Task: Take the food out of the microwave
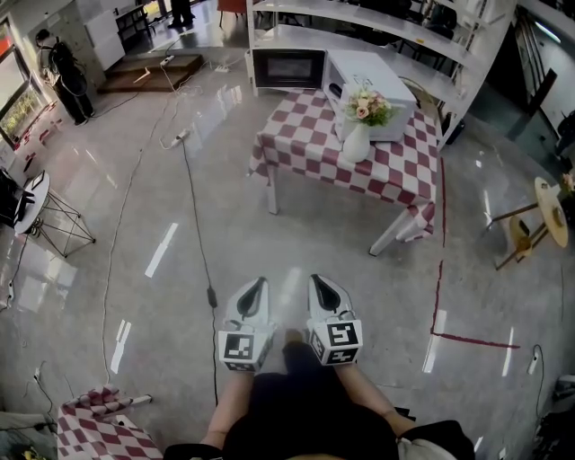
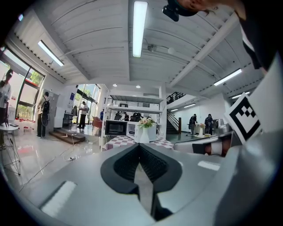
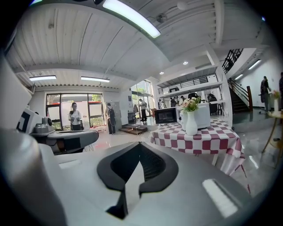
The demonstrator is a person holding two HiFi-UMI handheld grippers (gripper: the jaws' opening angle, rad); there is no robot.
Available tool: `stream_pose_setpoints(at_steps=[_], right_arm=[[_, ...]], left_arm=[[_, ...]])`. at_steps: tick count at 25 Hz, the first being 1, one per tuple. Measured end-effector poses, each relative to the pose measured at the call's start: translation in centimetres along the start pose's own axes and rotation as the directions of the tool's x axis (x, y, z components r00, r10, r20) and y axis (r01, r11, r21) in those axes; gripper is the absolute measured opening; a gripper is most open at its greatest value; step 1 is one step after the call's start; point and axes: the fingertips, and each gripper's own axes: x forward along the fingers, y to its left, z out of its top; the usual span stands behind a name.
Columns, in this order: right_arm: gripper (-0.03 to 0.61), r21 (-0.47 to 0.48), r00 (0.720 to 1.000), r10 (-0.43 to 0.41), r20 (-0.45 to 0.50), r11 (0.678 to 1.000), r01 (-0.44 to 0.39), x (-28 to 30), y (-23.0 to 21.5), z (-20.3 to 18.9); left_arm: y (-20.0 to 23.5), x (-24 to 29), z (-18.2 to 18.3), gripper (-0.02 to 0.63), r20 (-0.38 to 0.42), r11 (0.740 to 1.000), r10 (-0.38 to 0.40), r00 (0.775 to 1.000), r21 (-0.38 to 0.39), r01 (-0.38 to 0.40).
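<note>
A white microwave (image 1: pixel 373 79) stands on a table with a red-and-white checked cloth (image 1: pixel 301 135) across the room. A dark glass panel (image 1: pixel 286 67) at its left end looks like its door swung open. No food shows from here. It also appears small and far off in the left gripper view as the microwave (image 2: pixel 117 128) and in the right gripper view as the microwave (image 3: pixel 167 115). My left gripper (image 1: pixel 256 284) and right gripper (image 1: pixel 319 280) are held side by side over the floor, well short of the table. Both are shut and empty, as the left gripper (image 2: pixel 139 145) and right gripper (image 3: pixel 140 145) show close up.
A white vase of flowers (image 1: pixel 358 137) stands on the table's near side, in front of the microwave. A black cable (image 1: pixel 196 216) runs across the glossy floor at left, and red tape (image 1: pixel 439 274) marks it at right. White shelving (image 1: pixel 377 27) stands behind the table. A person (image 1: pixel 63 76) is far left.
</note>
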Motion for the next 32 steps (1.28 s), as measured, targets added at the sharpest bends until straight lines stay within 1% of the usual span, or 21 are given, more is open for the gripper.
stream_pose_setpoints(at_steps=[8, 13, 16, 20, 26, 32], right_arm=[[0.0, 0.0, 0.999, 0.029, -0.02, 1.0, -0.029, 4.1, -1.6, 0.4], [0.0, -0.004, 0.998, 0.057, -0.021, 0.998, -0.057, 5.9, -2.2, 0.3], [0.0, -0.009, 0.997, 0.069, -0.021, 0.998, -0.069, 6.7, -2.4, 0.3], [0.0, -0.008, 0.996, 0.09, -0.012, 0.996, -0.09, 7.3, -2.8, 0.4], [0.0, -0.005, 0.995, 0.102, -0.018, 0.995, -0.102, 7.7, -3.2, 0.1], [0.0, 0.035, 0.992, 0.122, -0.028, 0.992, -0.121, 7.8, -3.1, -0.3]], left_arm=[[1.9, 3.8, 0.0, 0.008, -0.001, 1.0, 0.026, 1.0, 0.0, -0.026], [2.8, 5.6, -0.6, 0.008, -0.002, 0.999, 0.046, 0.999, 0.002, -0.046], [2.9, 6.4, -0.9, 0.008, -0.005, 0.999, 0.048, 0.999, -0.01, -0.048], [2.9, 7.2, -1.6, 0.008, -0.019, 0.999, 0.05, 0.999, -0.014, -0.05], [2.9, 7.6, -1.7, 0.008, -0.014, 0.998, 0.066, 0.998, -0.021, -0.067], [3.0, 7.3, -1.5, 0.008, -0.009, 0.996, 0.083, 0.996, -0.022, -0.083]])
